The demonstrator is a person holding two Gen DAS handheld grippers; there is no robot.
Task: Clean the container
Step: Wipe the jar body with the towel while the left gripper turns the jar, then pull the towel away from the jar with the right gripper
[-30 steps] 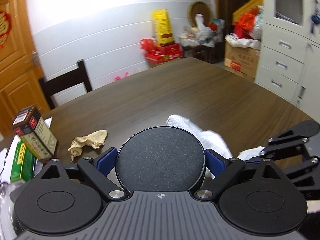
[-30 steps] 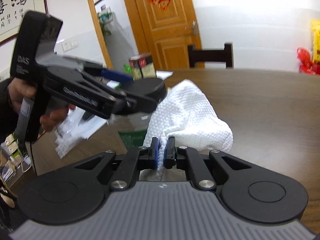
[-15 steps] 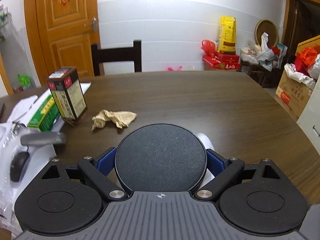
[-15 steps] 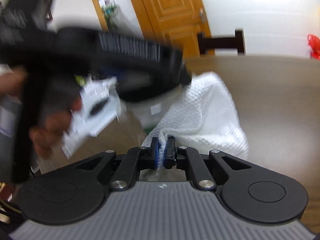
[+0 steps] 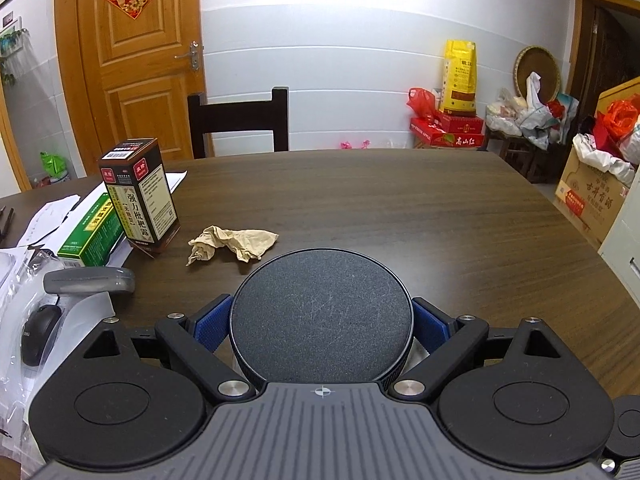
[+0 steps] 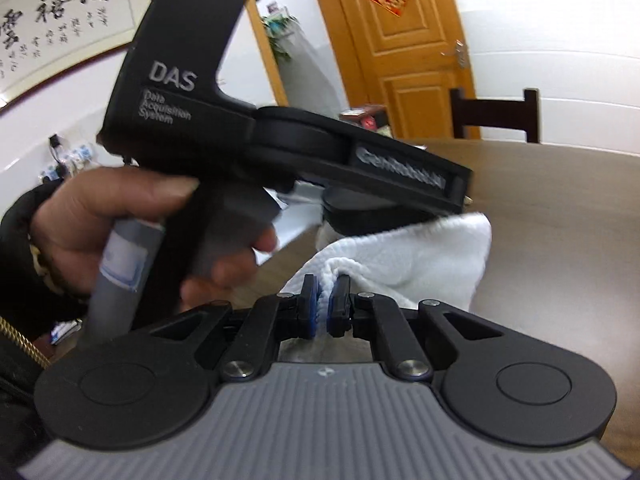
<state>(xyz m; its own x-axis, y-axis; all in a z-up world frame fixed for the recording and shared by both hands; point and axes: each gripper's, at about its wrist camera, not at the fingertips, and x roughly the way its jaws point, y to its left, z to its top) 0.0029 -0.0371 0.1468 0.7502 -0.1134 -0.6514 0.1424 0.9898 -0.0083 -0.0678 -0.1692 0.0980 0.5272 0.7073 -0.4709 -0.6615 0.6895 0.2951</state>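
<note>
Only right wrist view shows white cloth (image 6: 420, 256).

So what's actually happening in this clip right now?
A person is cleaning a container with two handheld grippers. The left gripper clamps the round black-lidded container above the dark wooden table. The right gripper is shut on a white cloth, which lies against the container's side.

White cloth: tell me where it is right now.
In the right wrist view the white cloth is pinched in the right gripper, bunched just under the left gripper and its black-lidded container, above the wooden table.
</note>
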